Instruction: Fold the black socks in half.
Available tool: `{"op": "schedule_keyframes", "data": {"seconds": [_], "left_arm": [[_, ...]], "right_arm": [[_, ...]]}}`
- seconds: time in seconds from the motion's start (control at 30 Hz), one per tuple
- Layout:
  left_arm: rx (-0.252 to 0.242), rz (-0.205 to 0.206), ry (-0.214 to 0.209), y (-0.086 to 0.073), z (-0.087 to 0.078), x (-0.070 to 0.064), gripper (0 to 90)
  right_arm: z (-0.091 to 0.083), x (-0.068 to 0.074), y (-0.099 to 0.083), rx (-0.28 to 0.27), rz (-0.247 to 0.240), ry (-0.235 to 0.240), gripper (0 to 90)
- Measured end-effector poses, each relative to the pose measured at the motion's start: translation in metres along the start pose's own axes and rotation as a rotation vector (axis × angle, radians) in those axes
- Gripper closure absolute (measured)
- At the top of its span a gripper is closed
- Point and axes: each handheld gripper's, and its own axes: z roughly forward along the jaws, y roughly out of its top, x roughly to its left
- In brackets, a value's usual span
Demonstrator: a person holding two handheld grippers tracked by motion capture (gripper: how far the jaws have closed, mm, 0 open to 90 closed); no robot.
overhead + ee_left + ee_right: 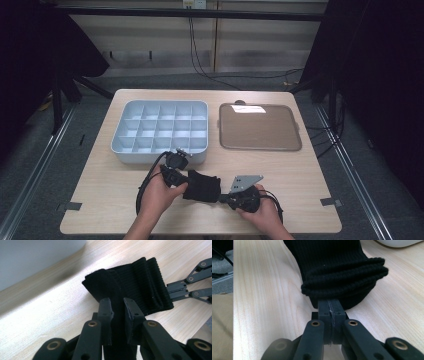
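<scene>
1. The left gripper has its jaws narrowed on one end of the black sock; cloth runs between them in the left gripper view.
2. The right gripper has its jaws pressed together at the sock's ribbed, folded end, so it holds the other side.
3. The sock lies on the table between the two grippers.
4. The compartment box sits just beyond the left gripper; the brown tray lies beyond the right gripper, well apart.

The right gripper, jaws together, pinches a black knitted cloth.
</scene>
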Motion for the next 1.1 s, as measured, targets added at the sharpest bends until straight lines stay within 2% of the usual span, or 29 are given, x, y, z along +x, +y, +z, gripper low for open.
{"op": "schedule_keyframes", "data": {"seconds": [0.37,0.5,0.63,0.83,0.87,1.1], "left_arm": [[0.002,0.022,-0.002,0.004,0.002,-0.005,76.8],[-0.007,0.019,-0.003,0.006,0.003,-0.009,76.7],[-0.003,0.038,-0.009,0.008,0.004,-0.012,76.7],[0.008,0.061,-0.014,0.012,0.008,-0.017,76.7],[-0.008,0.046,-0.019,0.012,0.010,-0.019,76.8],[0.006,0.079,-0.038,0.017,0.020,-0.026,76.6]], "right_arm": [[0.001,0.002,0.000,-0.002,-0.008,0.000,89.6],[0.001,0.002,0.001,0.000,-0.008,-0.002,89.7],[0.002,0.002,0.001,-0.002,-0.016,0.000,89.7],[0.002,0.003,0.001,-0.002,-0.014,0.002,89.7],[0.002,0.003,0.001,-0.003,-0.014,0.002,89.7],[0.002,0.004,0.001,0.001,-0.014,0.005,89.6]]}}
